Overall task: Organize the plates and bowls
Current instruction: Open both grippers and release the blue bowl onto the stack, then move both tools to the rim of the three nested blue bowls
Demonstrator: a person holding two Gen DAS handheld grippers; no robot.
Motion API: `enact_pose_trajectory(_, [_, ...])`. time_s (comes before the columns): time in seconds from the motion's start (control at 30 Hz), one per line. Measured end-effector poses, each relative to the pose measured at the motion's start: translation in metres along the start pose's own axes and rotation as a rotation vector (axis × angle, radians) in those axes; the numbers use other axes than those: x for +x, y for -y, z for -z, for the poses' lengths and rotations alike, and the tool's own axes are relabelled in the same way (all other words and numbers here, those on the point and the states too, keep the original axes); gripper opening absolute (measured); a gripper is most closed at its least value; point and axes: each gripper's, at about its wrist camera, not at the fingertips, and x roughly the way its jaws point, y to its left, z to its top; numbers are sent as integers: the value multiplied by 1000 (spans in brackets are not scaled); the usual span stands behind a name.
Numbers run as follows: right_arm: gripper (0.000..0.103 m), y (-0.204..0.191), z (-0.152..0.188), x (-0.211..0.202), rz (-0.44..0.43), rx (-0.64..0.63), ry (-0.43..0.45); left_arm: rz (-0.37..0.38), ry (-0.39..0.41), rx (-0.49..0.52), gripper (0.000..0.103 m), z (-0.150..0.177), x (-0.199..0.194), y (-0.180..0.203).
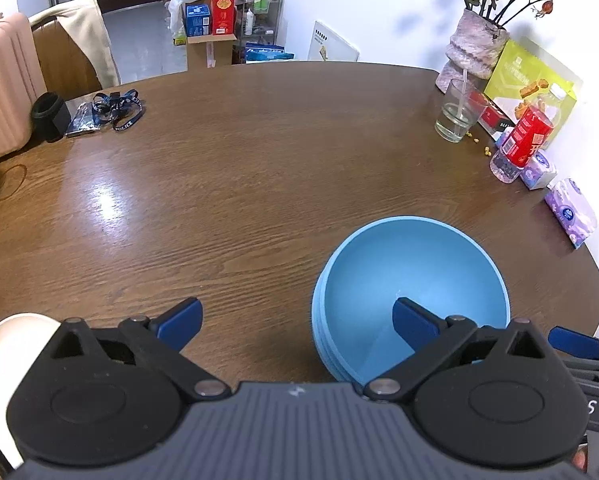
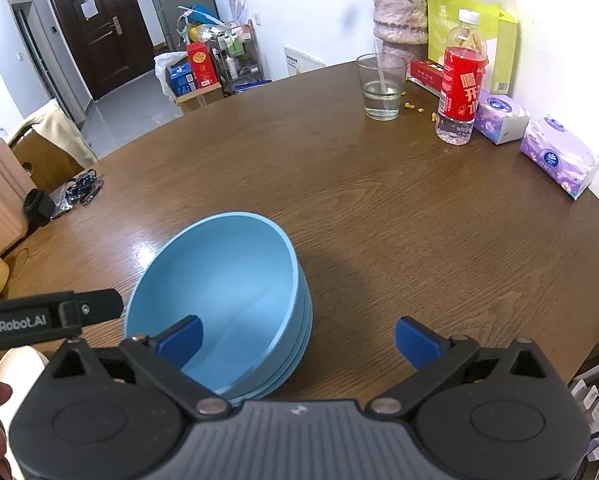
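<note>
Over the near edge of the wooden table [image 1: 239, 168] I tilt both tools downward, my left gripper [image 1: 297, 322] and right gripper [image 2: 299, 340] spread wide, grasping nothing. The stacked blue bowls [image 2: 219, 300] sit between them, a white dish [image 1: 7, 344] at left. Bare wood stretches ahead.

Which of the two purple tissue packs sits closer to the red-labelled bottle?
The smaller purple tissue pack, right beside the bottle; the larger pack lies farther along the table edge.
</note>
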Motion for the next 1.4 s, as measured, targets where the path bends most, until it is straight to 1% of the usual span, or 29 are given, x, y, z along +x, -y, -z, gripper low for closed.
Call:
enact_pose_trajectory(0.43, [103,7,0,5,-14,56,-16,-26,-25,-4,103,0,6,-4])
enact_pose_trajectory(0.83, [103,18,-1,20,-27,118,-38,-51,-63,24,103,-2,18,5])
enact_pose_trajectory(1.4, [103,16,-10,42,-52,127,-73,-70,-131,10,103,-6,43,8])
